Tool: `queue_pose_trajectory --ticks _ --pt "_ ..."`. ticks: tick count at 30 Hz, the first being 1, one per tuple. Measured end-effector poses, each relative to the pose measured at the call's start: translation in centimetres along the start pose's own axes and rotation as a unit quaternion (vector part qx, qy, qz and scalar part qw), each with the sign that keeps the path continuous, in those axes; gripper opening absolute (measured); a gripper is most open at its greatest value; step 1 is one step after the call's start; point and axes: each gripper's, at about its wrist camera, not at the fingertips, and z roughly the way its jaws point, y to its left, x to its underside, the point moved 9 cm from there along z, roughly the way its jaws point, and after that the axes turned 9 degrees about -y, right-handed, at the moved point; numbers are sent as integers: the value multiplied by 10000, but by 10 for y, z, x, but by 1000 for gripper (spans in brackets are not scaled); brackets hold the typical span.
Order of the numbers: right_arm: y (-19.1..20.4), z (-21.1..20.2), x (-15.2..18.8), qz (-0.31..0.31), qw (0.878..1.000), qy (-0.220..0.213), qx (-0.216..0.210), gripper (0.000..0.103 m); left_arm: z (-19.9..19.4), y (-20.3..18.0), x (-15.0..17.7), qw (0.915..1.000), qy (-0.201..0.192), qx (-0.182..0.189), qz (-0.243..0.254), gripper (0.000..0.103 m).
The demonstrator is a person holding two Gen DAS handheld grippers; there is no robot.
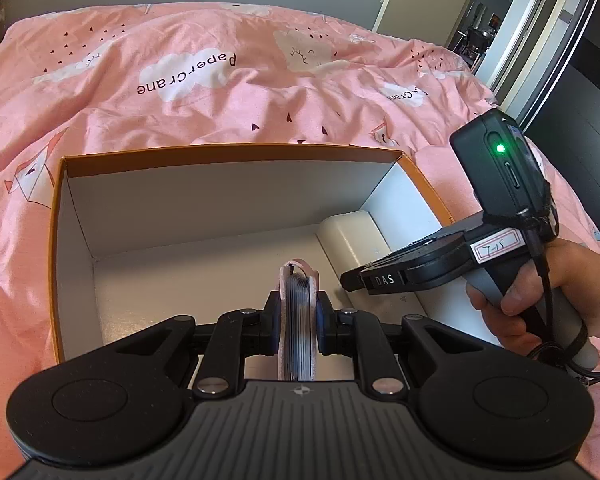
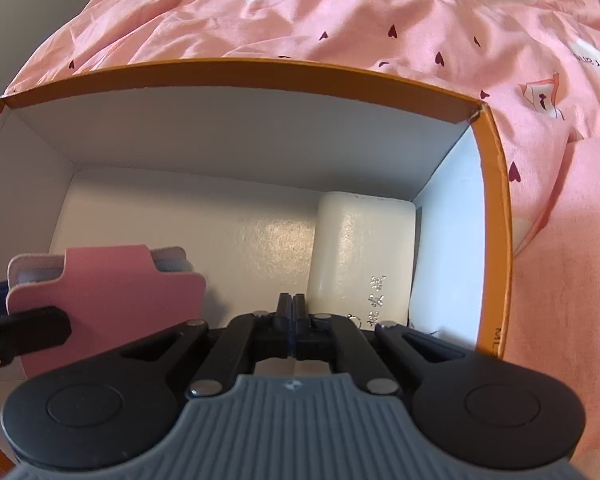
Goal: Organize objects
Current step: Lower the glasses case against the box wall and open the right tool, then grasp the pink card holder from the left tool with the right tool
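My left tool (image 1: 298, 316) pinches a pink card holder (image 1: 296, 320) edge-on, held over the inside of the orange-rimmed box (image 1: 236, 150) on the bed (image 1: 220, 80). My right tool (image 2: 293, 312) is pressed together, holding nothing, above the box floor near a white case (image 2: 364, 248) lying against the right wall.

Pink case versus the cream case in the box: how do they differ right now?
The pink case is held on edge above the box floor by the left gripper; the cream case lies flat by the right wall of the box, ungripped. Pink is matte and thinner; cream is glossy with printed characters. Both are within the box's walls.
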Motion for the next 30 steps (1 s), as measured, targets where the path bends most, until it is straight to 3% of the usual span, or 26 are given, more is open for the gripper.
queue_pose_trajectory --ticks 3,4,8,13,16,19,27,30 --pt "1 -4 1 7 10000 54 -24 1 -2 -3 0 10000 17 50 -17 18" --pt "4 -6 1 7 9999 124 -75 7 -3 -3 0 10000 26 62 -19 18" --pt "15 -27 18 -341 9967 695 -230 7 -7 -7 3 9999 93 79 -14 18" --pt "18 -39 48 -911 9863 1376 41 7 -7 -15 11 9994 274 197 -88 18" --pt "16 -34 57 -1022 9821 1574 128 7 -7 -16 15 9994 300 146 -121 18" --pt "10 -25 58 -906 9823 1627 223 1 -7 -17 18 9991 349 135 -201 18" --pt "3 -20 49 -659 9886 1327 268 0 -12 -7 19 9977 521 34 -428 18" --pt "12 -29 47 -654 9915 1125 76 9 -20 -6 15 9995 267 -103 -107 18"
